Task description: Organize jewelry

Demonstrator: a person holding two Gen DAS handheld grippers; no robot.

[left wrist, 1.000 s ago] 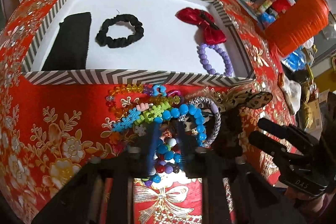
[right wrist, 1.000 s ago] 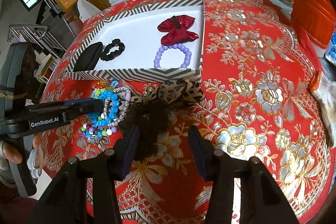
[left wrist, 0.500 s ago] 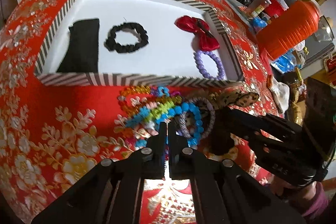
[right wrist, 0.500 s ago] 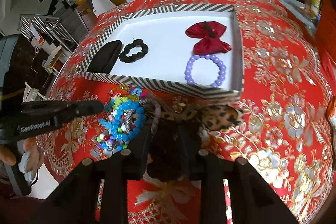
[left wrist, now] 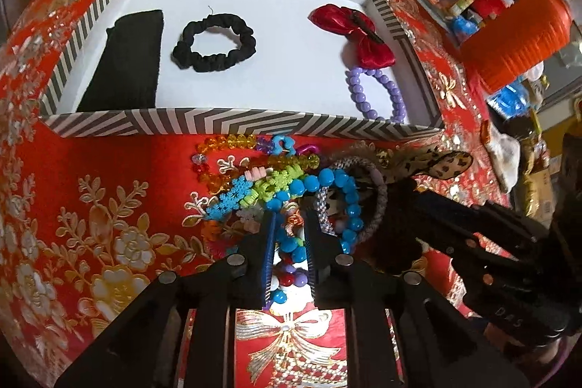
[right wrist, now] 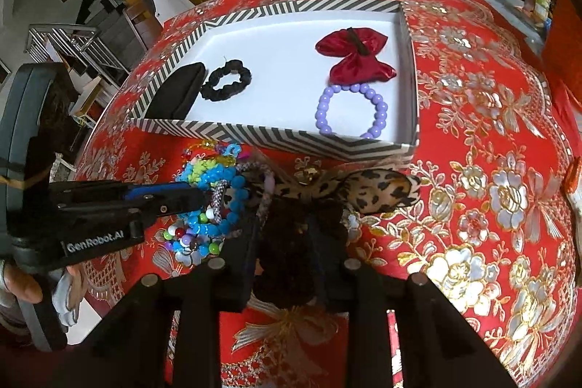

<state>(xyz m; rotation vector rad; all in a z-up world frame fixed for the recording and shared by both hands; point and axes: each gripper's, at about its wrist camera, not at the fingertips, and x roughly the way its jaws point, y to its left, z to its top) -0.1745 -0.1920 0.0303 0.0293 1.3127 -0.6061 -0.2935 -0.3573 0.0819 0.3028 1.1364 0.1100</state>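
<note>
Red floral cloth is covering the worktop (right wrist: pixel 473 206); a striped tray (left wrist: pixel 232 126) is sitting on it. Just in front of the tray, the jewelry pile (left wrist: pixel 276 184) is lying. I am holding my left tool (left wrist: pixel 287 235) narrowly parted around blue beads (left wrist: pixel 320 184), contact unclear. My right tool (right wrist: pixel 287 242) is pinching the dark scrunchie (right wrist: pixel 291 242). Judgement: beads light, slippery, tangle-prone; grip across the strand. Scrunchie soft, squashy; grip mid-band.

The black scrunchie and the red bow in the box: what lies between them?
Nothing: bare white box floor separates black scrunchie from red bow, clearest in the right wrist view.
</note>
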